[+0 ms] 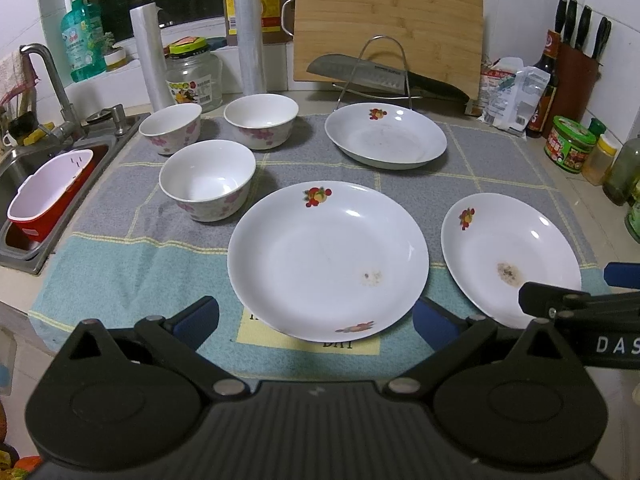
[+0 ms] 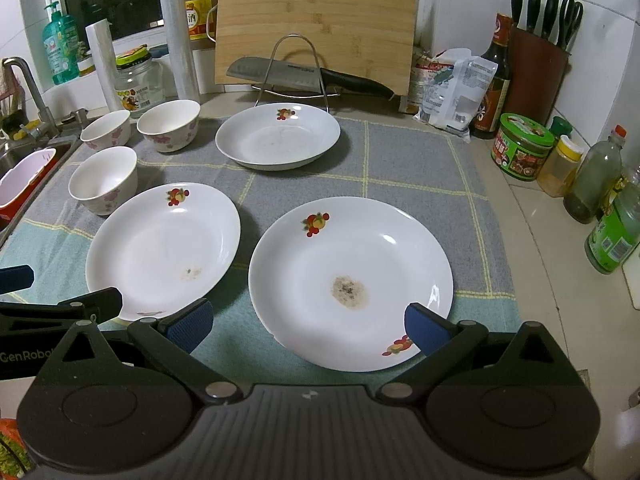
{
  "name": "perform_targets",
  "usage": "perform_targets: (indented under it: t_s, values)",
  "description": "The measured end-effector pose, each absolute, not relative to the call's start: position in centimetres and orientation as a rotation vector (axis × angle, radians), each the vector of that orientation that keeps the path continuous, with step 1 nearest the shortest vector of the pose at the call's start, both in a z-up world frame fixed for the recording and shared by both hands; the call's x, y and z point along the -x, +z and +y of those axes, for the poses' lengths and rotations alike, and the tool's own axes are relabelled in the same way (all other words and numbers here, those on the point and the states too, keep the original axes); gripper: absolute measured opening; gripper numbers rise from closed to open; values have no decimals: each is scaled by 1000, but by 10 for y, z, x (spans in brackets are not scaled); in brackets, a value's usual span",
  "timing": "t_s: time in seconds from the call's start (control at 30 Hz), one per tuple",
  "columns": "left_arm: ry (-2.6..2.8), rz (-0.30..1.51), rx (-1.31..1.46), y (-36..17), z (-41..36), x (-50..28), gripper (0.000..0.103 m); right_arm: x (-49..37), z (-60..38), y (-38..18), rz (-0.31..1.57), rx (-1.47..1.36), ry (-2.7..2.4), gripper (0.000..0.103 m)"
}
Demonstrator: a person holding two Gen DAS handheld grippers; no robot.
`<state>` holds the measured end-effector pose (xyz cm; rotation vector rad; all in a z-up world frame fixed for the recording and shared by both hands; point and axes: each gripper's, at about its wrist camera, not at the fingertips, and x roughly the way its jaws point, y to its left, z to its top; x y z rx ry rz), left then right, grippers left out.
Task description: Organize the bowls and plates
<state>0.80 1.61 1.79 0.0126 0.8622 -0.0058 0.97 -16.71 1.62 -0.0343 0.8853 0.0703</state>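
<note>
— so, three plates and three bowls sit apart on the cloth (image 1: 120,264); both grippers gape, empty.
— left gripper (image 1: 316,320) frames the middle plate (image 1: 328,260): i'd pinch its near rim, low.
— right gripper (image 2: 306,326) flanks the stained plate (image 2: 350,284); bare cloth between them.

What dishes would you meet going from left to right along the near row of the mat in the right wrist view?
Near bowl → left plate → right plate, the one with the darker stain.
</note>
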Motion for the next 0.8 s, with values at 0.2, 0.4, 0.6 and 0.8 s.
perform_targets:
  t_s: [0.2,0.4,0.6,0.8]
  values:
    - [-43,839,-16,15,19,-8,102,-5,-163,17,866,45,57,103]
    - [-144,768,-38,10,22,-1,102,6,-162,22,787,64,79,103]
    - [-305,702,-71,0,24,9,102,16,-170,21,742,36,66,103]
    - [-415,688,-111,-4,16,13,102,32,-178,16,732,15,0,103]
